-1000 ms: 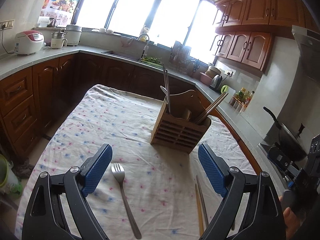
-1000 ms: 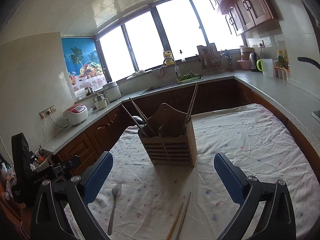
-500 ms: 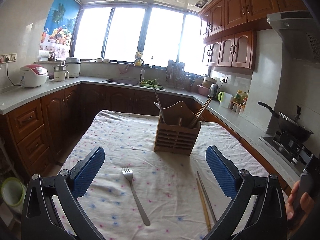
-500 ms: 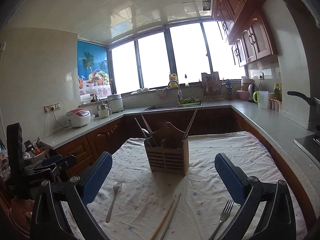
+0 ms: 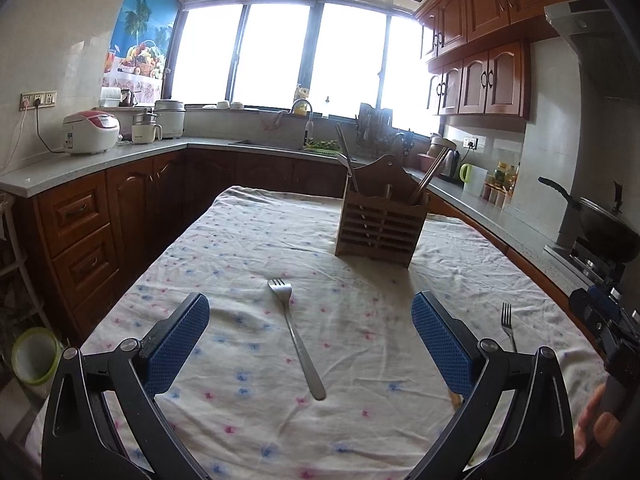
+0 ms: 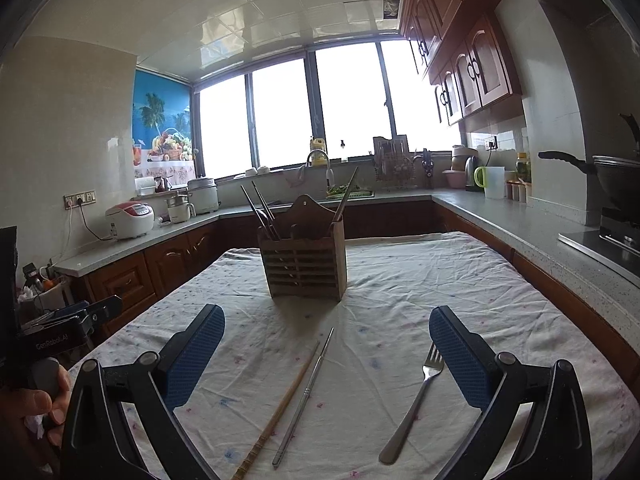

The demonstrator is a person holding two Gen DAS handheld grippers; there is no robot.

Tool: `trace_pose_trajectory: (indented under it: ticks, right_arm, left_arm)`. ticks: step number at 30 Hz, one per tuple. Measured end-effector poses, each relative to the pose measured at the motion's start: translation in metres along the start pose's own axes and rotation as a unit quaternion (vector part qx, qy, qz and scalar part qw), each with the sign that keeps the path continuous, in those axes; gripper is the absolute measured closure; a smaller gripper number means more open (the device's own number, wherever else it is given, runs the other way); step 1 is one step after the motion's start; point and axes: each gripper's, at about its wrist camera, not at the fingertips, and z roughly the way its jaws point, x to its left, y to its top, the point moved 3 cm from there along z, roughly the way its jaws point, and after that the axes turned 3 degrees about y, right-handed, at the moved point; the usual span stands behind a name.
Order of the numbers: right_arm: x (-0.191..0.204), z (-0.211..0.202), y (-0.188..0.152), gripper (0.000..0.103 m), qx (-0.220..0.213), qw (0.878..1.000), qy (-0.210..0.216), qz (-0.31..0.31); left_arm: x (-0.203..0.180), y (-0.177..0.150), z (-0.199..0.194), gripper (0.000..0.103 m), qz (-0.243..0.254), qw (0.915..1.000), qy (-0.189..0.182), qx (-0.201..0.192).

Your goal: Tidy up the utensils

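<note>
now second fork (image 5: 507, 322) in view

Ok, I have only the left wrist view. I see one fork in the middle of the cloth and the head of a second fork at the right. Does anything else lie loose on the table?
Observer: Yes. A wooden chopstick and a metal chopstick lie side by side on the cloth, in front of the holder.
Operator: Does the right gripper hold something?
Observer: No. The right gripper is open and empty. Both chopsticks show between its fingers.
Operator: How does the second fork lie?
Observer: The second fork lies flat, with its tines beside that gripper's right finger and its handle toward the camera.
</note>
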Motion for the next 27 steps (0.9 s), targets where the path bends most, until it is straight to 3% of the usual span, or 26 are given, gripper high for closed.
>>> trace_pose_trajectory:
  ticks: [27]
  right_arm:
    - [-0.007, 0.0, -0.03, 0.0, 0.03, 0.999, -0.027, 0.001]
  left_arm:
    - [-0.023, -0.022, -0.002, 0.0, 0.061, 0.9978, 0.028, 0.003]
